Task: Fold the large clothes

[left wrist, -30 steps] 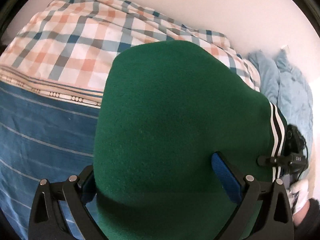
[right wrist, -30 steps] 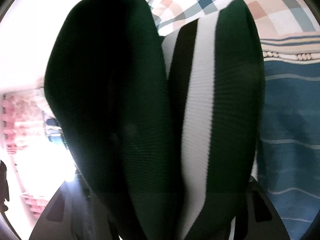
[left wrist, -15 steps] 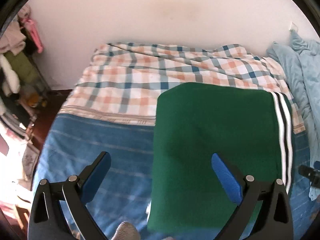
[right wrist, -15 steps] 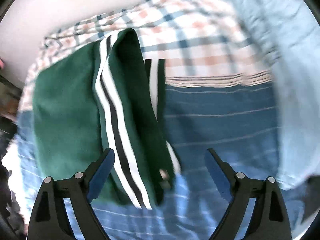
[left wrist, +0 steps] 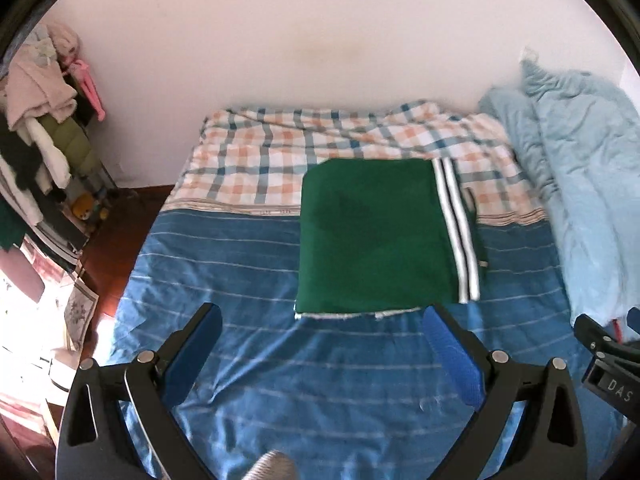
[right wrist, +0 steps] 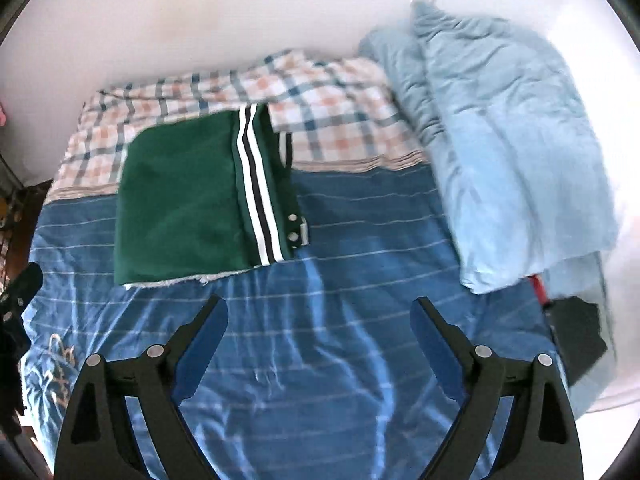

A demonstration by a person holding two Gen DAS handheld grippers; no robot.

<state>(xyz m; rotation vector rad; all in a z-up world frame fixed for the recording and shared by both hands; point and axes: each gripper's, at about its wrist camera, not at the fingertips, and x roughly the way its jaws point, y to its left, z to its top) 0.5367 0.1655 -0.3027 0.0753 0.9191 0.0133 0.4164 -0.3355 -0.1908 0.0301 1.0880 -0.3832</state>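
A green garment with white and dark stripes along its right edge lies folded flat in a rectangle on the bed, half on the blue striped cover, half on the checked sheet. In the right wrist view the same garment shows two snap buttons at its striped corner. My left gripper hangs open above the cover, short of the garment's near edge, with nothing between its fingers. My right gripper is open too, above the cover and to the right of the garment, empty.
A light blue duvet is heaped along the bed's right side. A white wall stands behind the bed. Left of the bed are a dark wooden floor and a rack piled with clothes. A black object lies at the bed's right edge.
Both grippers let go of the green garment and drew back and up from it. The garment, which filled both views, now lies folded flat on the bed.
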